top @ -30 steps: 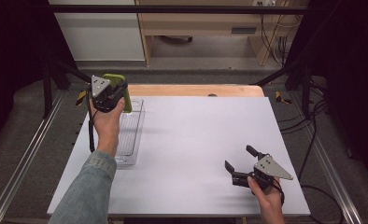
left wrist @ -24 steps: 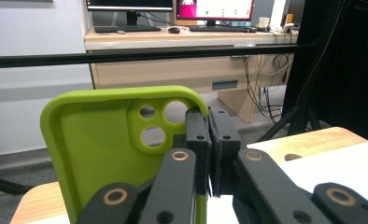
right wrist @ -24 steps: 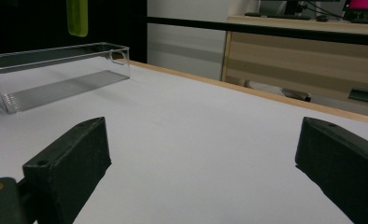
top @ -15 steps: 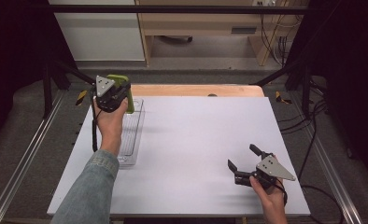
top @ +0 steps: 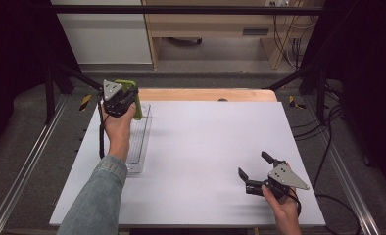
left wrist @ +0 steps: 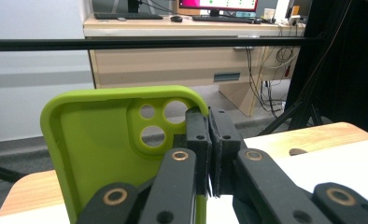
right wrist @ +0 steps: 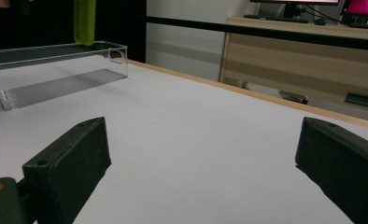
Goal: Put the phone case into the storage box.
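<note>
My left gripper (left wrist: pixel 209 154) pinches the lime-green soft phone case (left wrist: pixel 107 154) by one edge above the clear plastic tray (top: pixel 141 142) (right gripper (top: pixel 256 169) spread wide, idle, well apart), so I judge it could swivel and slip out.

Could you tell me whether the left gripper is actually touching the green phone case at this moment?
Touching. In the left gripper view, the left gripper has its jaws shut on the edge of the green phone case beside the camera cutouts.

The left tongs (left wrist: pixel 209 154) hide the green phone case's (left wrist: pixel 102 154) right edge; its bottom is cut off.
</note>
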Demonstrator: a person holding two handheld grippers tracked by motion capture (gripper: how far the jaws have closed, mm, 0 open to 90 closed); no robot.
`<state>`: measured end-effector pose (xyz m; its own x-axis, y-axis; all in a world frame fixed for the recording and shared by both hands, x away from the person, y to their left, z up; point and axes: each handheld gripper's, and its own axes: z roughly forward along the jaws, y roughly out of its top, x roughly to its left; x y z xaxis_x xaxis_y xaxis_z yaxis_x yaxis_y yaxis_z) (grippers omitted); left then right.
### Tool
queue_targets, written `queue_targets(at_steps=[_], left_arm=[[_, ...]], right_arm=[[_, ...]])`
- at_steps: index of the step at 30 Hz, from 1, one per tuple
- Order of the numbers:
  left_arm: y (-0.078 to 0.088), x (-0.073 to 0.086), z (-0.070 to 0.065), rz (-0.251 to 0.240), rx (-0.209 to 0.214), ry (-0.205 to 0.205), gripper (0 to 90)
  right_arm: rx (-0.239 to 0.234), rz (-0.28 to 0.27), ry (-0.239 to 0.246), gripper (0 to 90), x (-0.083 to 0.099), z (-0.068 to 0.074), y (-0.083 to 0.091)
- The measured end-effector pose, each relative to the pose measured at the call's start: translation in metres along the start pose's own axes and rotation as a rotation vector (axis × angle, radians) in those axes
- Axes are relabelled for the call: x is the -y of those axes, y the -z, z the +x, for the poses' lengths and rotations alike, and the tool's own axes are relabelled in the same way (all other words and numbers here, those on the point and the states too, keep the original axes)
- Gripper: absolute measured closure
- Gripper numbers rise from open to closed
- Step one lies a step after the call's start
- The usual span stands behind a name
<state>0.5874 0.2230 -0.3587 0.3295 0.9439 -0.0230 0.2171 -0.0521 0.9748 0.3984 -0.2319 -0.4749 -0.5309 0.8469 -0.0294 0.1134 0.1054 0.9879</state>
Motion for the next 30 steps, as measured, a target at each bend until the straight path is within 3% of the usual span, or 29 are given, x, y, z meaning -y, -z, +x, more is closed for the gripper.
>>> queue_targets(at_steps=[5,15,30], left_arm=[[-0.006,0.005,0.003,0.001,-0.003,0.028,87.6],[-0.014,0.017,0.003,0.023,-0.012,0.045,87.6],[-0.018,0.022,0.006,0.035,-0.014,0.039,87.6]], right_arm=[[-0.002,0.0,0.002,3.2,0.0,0.0,0.0],[-0.006,-0.001,-0.002,3.3,0.0,0.0,0.0],[-0.01,0.004,-0.007,3.3,0.0,0.0,0.0]])
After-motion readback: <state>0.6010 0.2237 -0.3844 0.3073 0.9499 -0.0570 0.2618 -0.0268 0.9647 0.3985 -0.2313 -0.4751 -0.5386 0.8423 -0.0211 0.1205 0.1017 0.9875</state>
